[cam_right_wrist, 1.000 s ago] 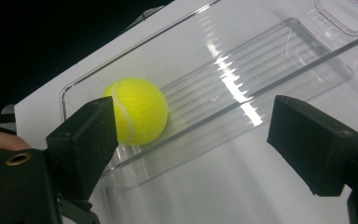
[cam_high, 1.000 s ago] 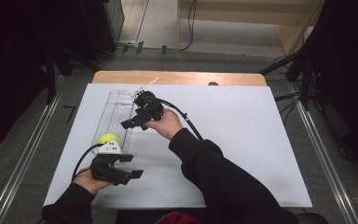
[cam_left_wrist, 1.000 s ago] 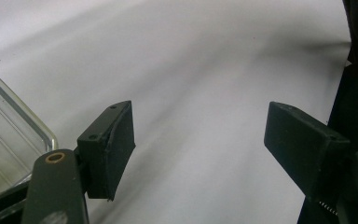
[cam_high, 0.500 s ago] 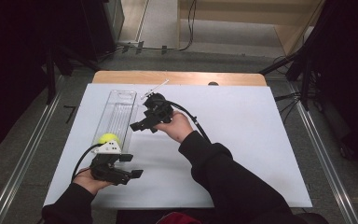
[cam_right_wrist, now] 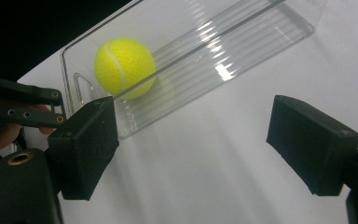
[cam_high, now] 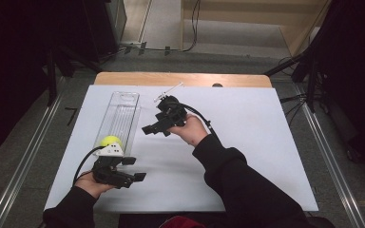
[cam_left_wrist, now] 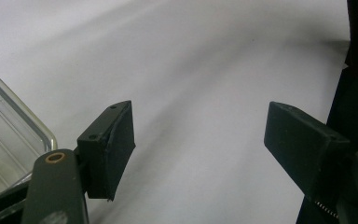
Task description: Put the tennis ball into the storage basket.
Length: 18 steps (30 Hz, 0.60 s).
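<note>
A yellow tennis ball (cam_high: 110,141) (cam_right_wrist: 125,66) lies at the near end of a long clear plastic tray (cam_high: 119,116) (cam_right_wrist: 223,51) on the white table. My right gripper (cam_high: 156,128) (cam_right_wrist: 191,154) hangs open just right of the tray's middle, jaws pointing toward it, nothing between them. My left gripper (cam_high: 134,170) (cam_left_wrist: 200,149) rests open near the table's front left, just below the ball, jaws empty and pointing right. A corner of the tray (cam_left_wrist: 9,140) shows at the left of the left gripper view.
The white table sheet (cam_high: 247,133) spreads wide to the right. A wooden edge (cam_high: 180,79) runs along the far side, with a thin white strip (cam_high: 167,92) lying near it. Metal rails (cam_high: 332,161) flank the table on the floor.
My right gripper has drifted right and toward me, away from above the tray. The left gripper and the ball have stayed put.
</note>
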Tool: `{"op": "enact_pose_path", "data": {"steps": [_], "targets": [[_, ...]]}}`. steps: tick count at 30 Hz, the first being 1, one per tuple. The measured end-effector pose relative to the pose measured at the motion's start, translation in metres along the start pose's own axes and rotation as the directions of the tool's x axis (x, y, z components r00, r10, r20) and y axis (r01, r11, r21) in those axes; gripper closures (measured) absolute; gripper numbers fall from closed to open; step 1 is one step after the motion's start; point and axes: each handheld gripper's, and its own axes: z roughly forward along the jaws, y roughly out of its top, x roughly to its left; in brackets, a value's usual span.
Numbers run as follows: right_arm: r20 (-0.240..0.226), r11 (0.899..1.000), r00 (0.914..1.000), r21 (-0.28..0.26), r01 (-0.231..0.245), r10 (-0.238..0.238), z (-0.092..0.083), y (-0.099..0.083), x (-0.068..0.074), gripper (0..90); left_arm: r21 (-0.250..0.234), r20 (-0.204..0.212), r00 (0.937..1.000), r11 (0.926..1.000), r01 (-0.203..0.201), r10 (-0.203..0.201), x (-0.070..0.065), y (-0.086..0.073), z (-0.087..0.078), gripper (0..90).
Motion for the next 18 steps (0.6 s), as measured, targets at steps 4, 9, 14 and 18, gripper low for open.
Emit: {"op": "enact_pose_path", "data": {"steps": [4,9,14,18], "targets": [[-0.022,1.0,0.9996,0.0,-0.015,0.015,-0.004,-0.008,-0.001,14.3,-0.001,0.004,1.0,1.0,0.005,-0.005,0.0,0.0,0.001,25.1],[-0.01,1.0,0.9999,0.011,-0.014,0.014,-0.005,-0.016,0.001,14.3,-0.004,0.002,1.0,1.0,0.005,-0.005,0.001,0.0,0.001,25.2],[-0.011,1.0,0.9999,0.004,-0.01,0.011,-0.008,-0.021,0.001,14.3,0.001,0.0,1.0,1.0,0.001,-0.001,0.0,0.0,0.001,25.1],[-0.015,1.0,0.9998,-0.007,-0.011,0.011,-0.013,-0.029,0.0,14.3,0.001,-0.002,1.0,1.0,0.004,-0.004,0.0,0.0,0.001,25.1]]}}
